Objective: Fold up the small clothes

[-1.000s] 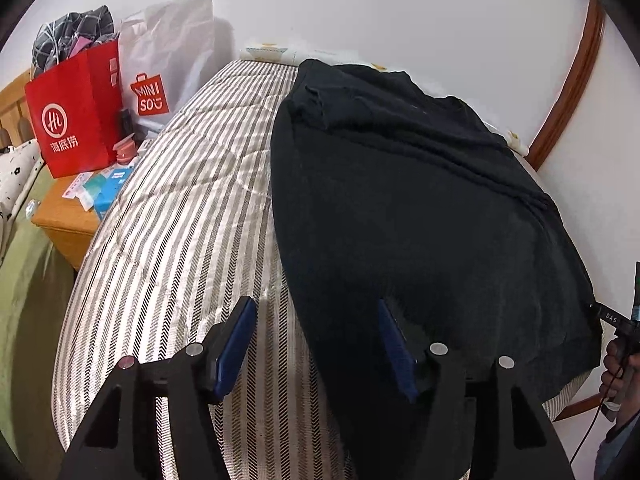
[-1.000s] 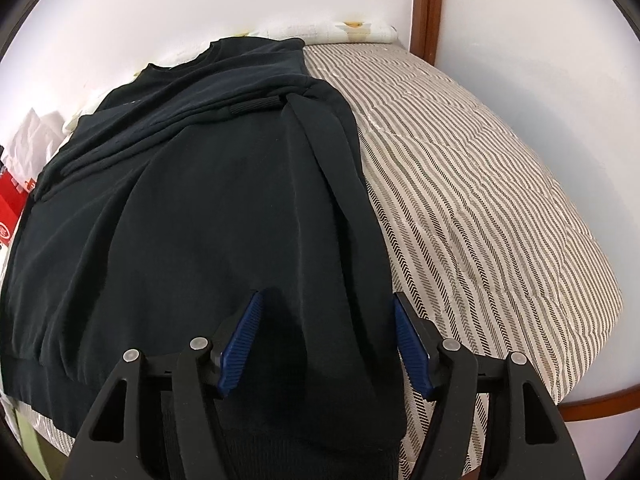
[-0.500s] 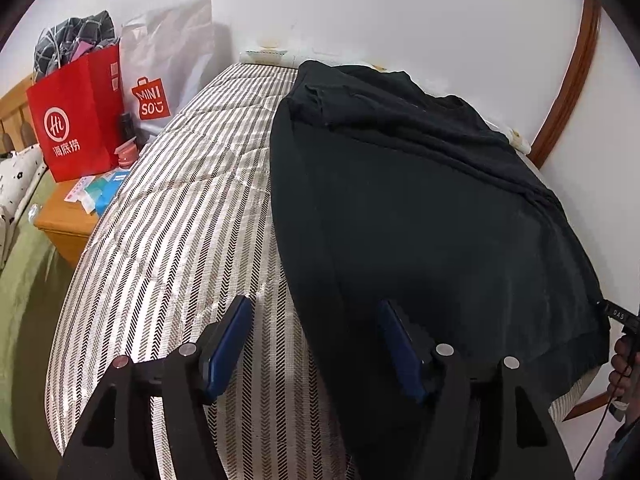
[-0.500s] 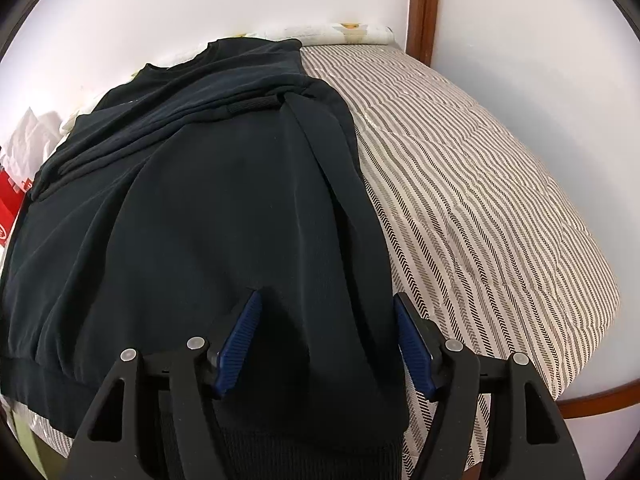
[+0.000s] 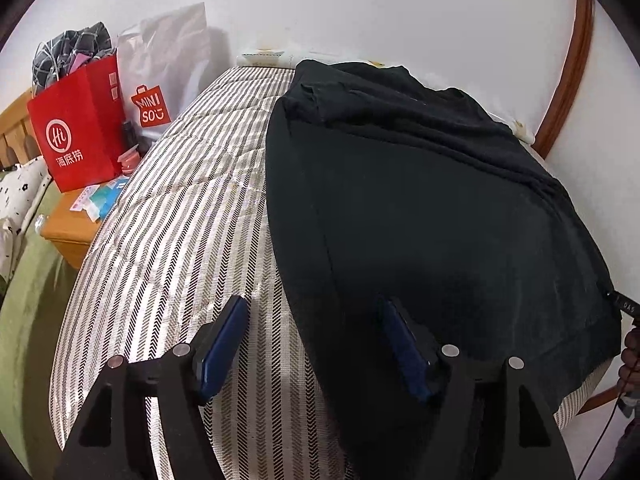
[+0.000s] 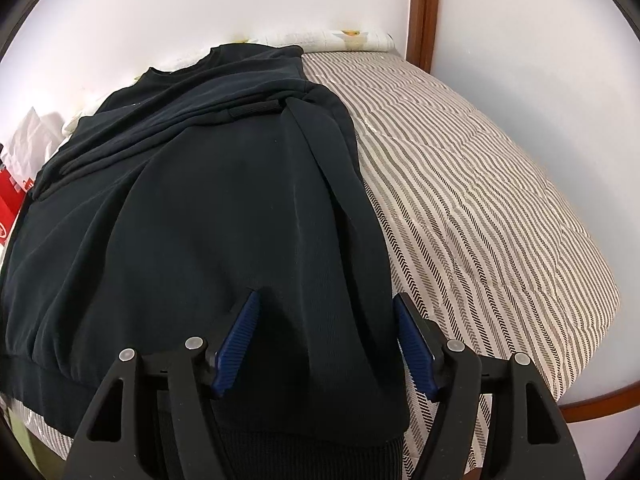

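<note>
Left wrist view: black sweatshirt (image 5: 420,220) spread on the striped bed (image 5: 180,240).
My left hand-held gripper (image 5: 312,344) and right hand-held gripper (image 6: 326,344) hover released over its near hem, grasping nothing.

Black sweatshirt (image 5: 420,208), beige-and-brown herringbone-striped mattress (image 5: 180,232), red paper bag (image 5: 80,136), blue-padded black left gripper (image 5: 316,344)

A bed under a striped herringbone quilt (image 5: 180,216) stands against a white wall (image 5: 360,12), edged by curved brown wooden trim (image 5: 568,68). Beside it, a wooden nightstand (image 5: 68,232) carries a red paper bag (image 5: 76,128), a white Miniso bag (image 5: 168,68), a small pink-lidded jar (image 5: 129,160) and blue packets (image 5: 106,196). Checked fabric (image 5: 72,52) tops the red bag.
</note>
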{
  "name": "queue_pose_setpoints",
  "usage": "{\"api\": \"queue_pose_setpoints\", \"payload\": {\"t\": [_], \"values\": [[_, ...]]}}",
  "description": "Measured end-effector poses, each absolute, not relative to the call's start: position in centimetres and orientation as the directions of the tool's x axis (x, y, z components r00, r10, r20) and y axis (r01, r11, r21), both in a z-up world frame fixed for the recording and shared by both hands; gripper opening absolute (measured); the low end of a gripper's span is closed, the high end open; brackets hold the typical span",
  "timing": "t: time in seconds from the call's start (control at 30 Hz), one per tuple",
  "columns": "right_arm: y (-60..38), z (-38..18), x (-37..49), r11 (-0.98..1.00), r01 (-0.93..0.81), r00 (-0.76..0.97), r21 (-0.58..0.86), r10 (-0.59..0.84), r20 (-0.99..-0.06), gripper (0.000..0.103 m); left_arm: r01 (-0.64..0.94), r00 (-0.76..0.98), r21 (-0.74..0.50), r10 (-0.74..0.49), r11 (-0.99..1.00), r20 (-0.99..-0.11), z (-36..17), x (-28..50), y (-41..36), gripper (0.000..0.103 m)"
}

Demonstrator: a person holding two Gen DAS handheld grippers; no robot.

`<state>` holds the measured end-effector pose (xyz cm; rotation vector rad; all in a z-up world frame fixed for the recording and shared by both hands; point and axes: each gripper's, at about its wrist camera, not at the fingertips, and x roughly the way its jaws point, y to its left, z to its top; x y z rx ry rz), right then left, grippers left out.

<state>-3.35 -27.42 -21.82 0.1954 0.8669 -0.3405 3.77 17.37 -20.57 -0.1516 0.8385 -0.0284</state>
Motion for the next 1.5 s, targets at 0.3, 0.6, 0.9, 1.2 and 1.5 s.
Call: {"api": "queue_pose_setpoints", "payload": {"t": [0.3, 0.6, 0.9, 1.2, 1.5], "values": [[-27.3, -21.8, -3.5, 0.930, 0.366, 0.609, 0.031, -0.214, -0.764, 0.068, -0.045, 0.662, -0.148, -0.082, 0.988, -0.745, -20.5, 3.9, 17.3, 0.069], [-27.6, -21.7, -3.3, 0.931, 0.362, 0.600, 0.037, -0.203, -0.774, 0.068, -0.024, 0.666, -0.253, -0.173, 0.967, -0.726, -20.3, 3.2, 18.1, 0.069], [-27.5, -21.2, -3.9, 0.935, 0.346, 0.605, 0.075, -0.161, -0.780, 0.068, 0.007, 0.668, -0.319, -0.242, 0.948, -0.704, -20.5, 1.0, 19.3, 0.069], [-27.8, -21.7, -5.0, 0.949, 0.313, 0.620, 0.039, -0.173, -0.766, 0.068, 0.020, 0.657, -0.226, -0.183, 0.974, -0.731, -20.5, 0.7, 16.8, 0.068], [-28.2, -21.9, -4.3, 0.950, 0.308, 0.656, 0.044, -0.178, -0.734, 0.060, 0.009, 0.673, -0.097, -0.077, 0.995, -0.736, -20.5, 1.4, 13.9, 0.064]]}}
